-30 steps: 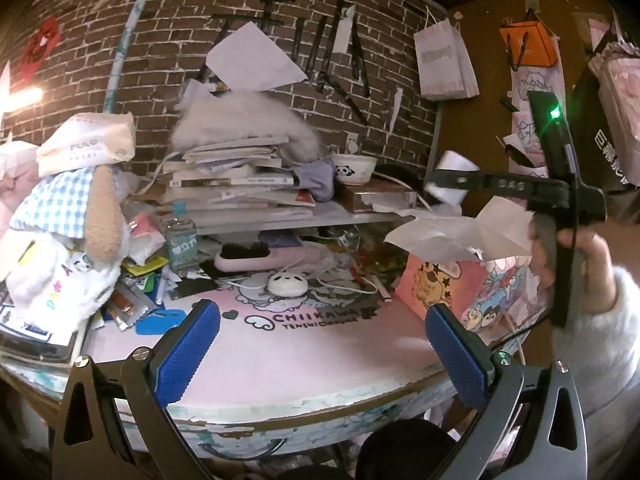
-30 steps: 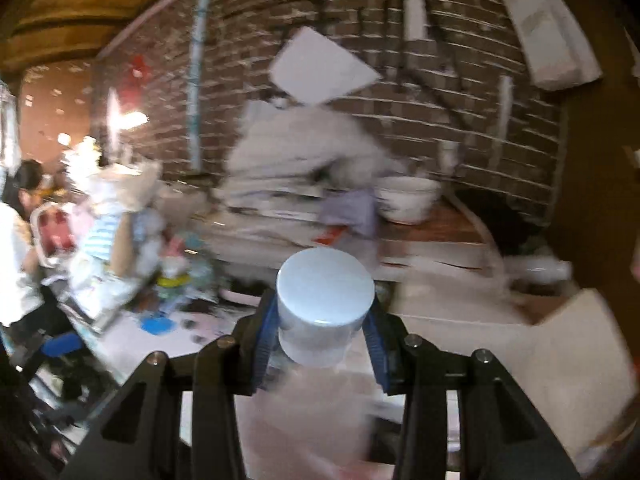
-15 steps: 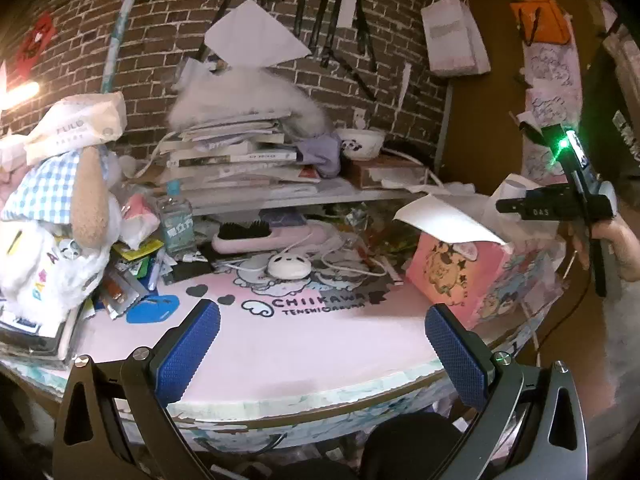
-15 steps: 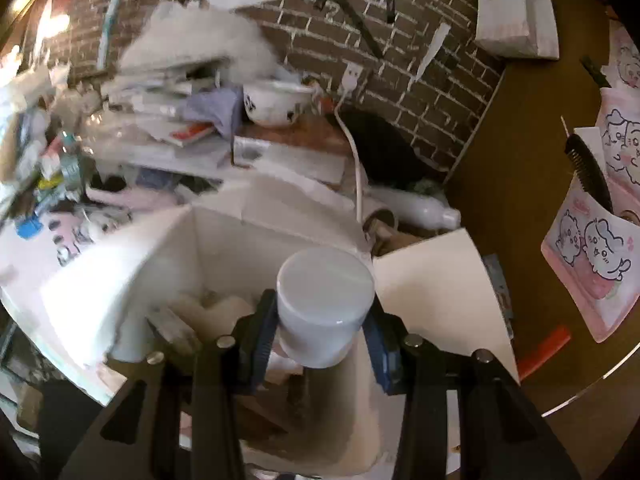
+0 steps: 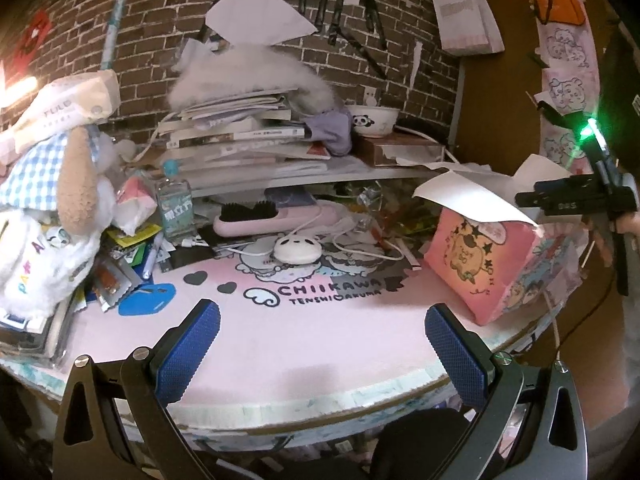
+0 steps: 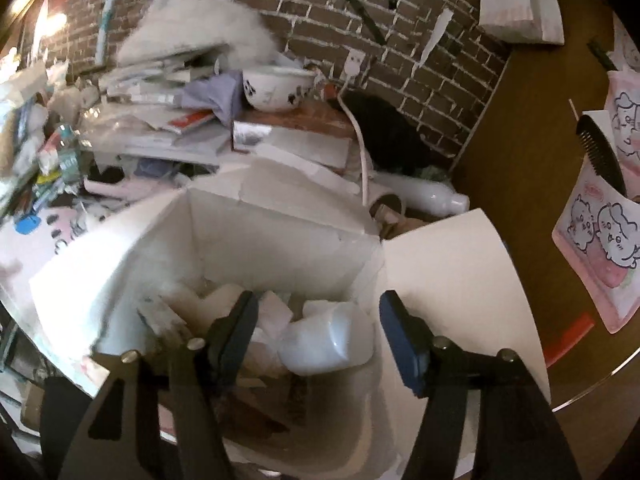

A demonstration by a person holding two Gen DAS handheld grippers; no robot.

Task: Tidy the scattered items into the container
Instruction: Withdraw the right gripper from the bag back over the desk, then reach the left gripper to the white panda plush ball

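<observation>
White plastic — the jar (image 6: 332,338) lies on its side inside the box (image 6: 280,236), low centre of the right wrist view, among pale packets and scraps. It sits between the two fingers of the right claw (image 6: 316,328) but is not gripped: the jaws stand wide apart, clear of the jar on both sides, holding nothing. The claw hangs directly over the box opening.

The box is open-topped, with one white flap (image 6: 452,272) splayed to the right of frame and another to the left. In the left wrist view the same box shows its pink printed side (image 5: 476,264) at right of frame, near the edge of the pink desk mat (image 5: 300,332).

The left claw (image 5: 322,350) hovers low in frame above the mat, jaws fully spread, empty.

Items remaining outside the box, upper and left parts of the left wrist view: a pink hairbrush (image 5: 264,218), a small bottle (image 5: 174,208), a white panda-faced gadget (image 5: 297,249), a blue tag (image 5: 147,299), loose packets.

Hazards, as judgement:
- The box stands close to the desk edge — a knock from the right claw on withdrawal could shift or tip it.
- A finger could catch the right flap and drag the box.
- The jar rests high on the pile; further items dropped on it could roll it out.
</observation>
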